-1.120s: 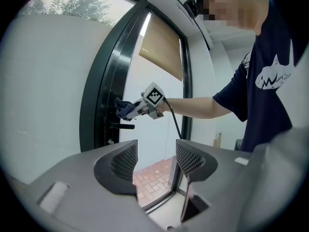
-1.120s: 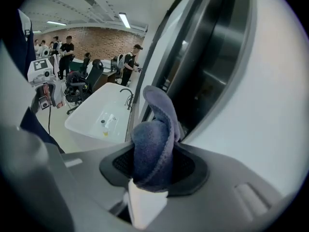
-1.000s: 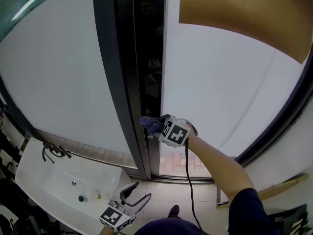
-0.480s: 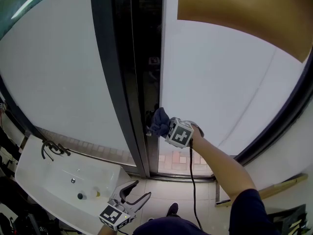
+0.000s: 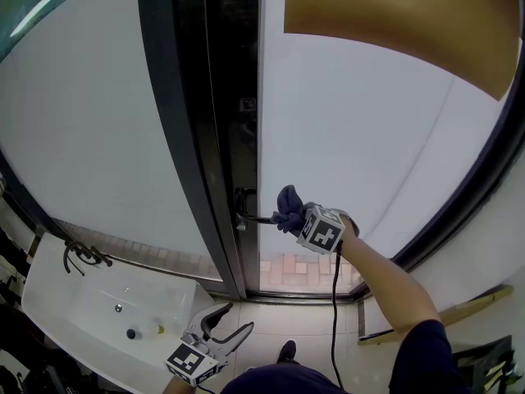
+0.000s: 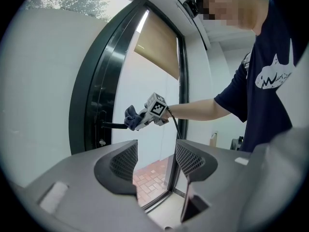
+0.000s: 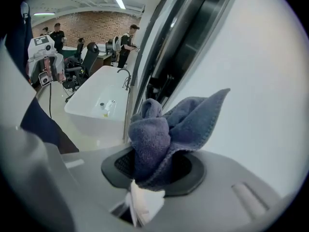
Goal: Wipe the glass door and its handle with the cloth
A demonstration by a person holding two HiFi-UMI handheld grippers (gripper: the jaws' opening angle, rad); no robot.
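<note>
Right tongs (image 7: pixel 152 167) clamp a bunched blue cloth (image 7: pixel 161 129) that meets the free end of the door handle (image 5: pixel 256 218); left tongs (image 6: pixel 154 161) hang open, empty.

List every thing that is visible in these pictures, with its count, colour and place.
glass door: one, frosted white, straight ahead
frame: one, black, along the door's left side
handle: one, black, on the door's edge
cloth: one, blue, at the handle's free end
blind: one, tan, upper right
sink: one, white, lower left
tap: one, black, on the sink
right gripper: one, grey, jaws shut on the cloth
left gripper: one, grey, held low, jaws open, empty
</note>
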